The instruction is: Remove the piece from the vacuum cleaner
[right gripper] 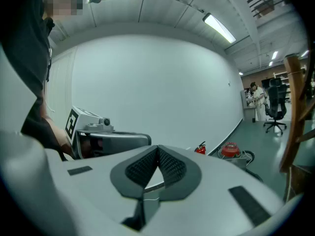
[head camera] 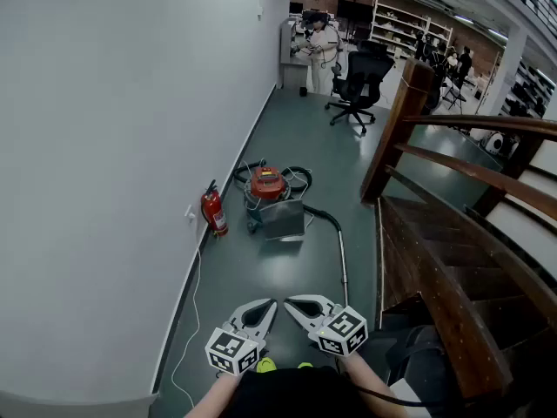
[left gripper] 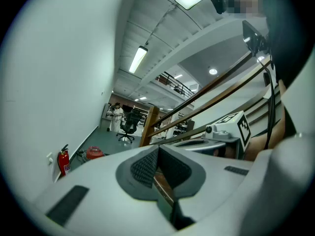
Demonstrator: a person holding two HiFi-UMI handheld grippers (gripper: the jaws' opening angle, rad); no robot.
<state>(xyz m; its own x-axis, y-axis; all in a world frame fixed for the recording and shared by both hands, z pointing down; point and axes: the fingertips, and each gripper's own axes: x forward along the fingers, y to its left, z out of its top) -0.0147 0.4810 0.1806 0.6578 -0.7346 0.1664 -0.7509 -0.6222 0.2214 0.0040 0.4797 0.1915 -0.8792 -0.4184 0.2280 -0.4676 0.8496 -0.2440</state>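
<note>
White wall (head camera: 113,146), grey-green floor (head camera: 296,138), wooden staircase (head camera: 452,259), black office chair (head camera: 359,81).

— What sort of place are we in?
— A large open workplace, part office, part lab or workshop, we think. Far ahead of our fingers (head camera: 258,313) we see swivel office chairs (head camera: 359,81), shelving racks (head camera: 407,23) and a person in white work clothes (head camera: 323,52).
— And closer in?
— Right of the fingers, a wooden staircase (head camera: 452,259) climbs. Ahead and left of them, a fire extinguisher (head camera: 213,212) stands against a long white wall (head camera: 113,146). We stand on a grey-green floor (head camera: 305,138), with strip lights (left gripper: 139,58) overhead.
</note>
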